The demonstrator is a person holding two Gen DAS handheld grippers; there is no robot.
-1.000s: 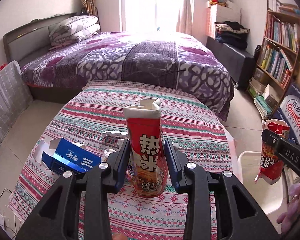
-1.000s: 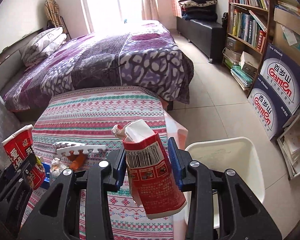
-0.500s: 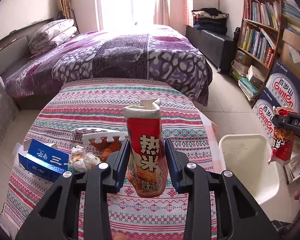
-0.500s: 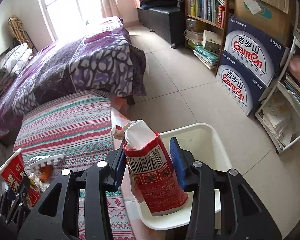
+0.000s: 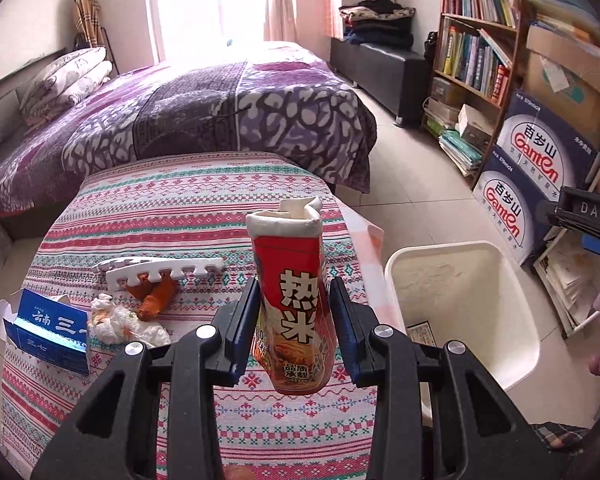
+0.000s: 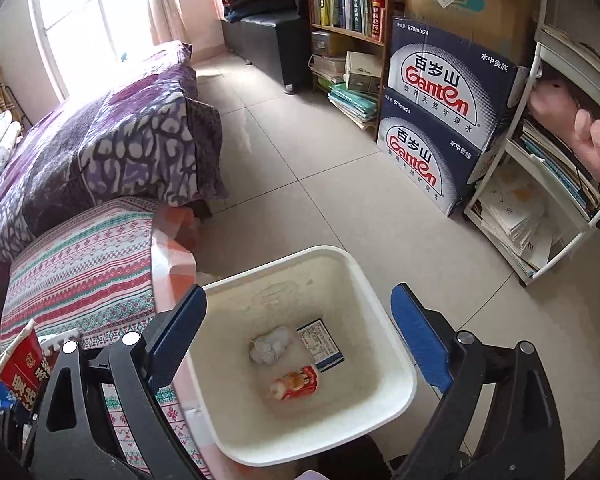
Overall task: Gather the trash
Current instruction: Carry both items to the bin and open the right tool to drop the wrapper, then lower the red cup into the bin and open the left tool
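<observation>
My left gripper point(image 5: 294, 312) is shut on a red noodle cup point(image 5: 290, 300), held upright above the striped table point(image 5: 180, 208); that cup point(image 6: 20, 368) also shows at the left edge of the right wrist view. My right gripper point(image 6: 300, 328) hangs over the white bin point(image 6: 396, 396), its jaws opening wide with nothing between them. A second red cup point(image 6: 296, 383) lies on the bin floor beside a crumpled tissue point(image 6: 270, 345) and a blue-edged card point(image 6: 320, 344). In the left wrist view the bin point(image 5: 520, 312) stands right of the table.
On the table lie a blue carton point(image 5: 46, 332), a crumpled tissue point(image 5: 124, 320), an orange scrap point(image 5: 154, 300) and a white foam strip point(image 5: 160, 270). A purple bed point(image 5: 180, 112) lies behind. Water boxes point(image 6: 440, 120), a bookshelf point(image 6: 348, 8) and a white rack point(image 6: 548, 184) line the right.
My right gripper swung right from the table to above the bin and opened; its red cup dropped into the bin. My left gripper, still holding its cup, shifted toward the bin.
</observation>
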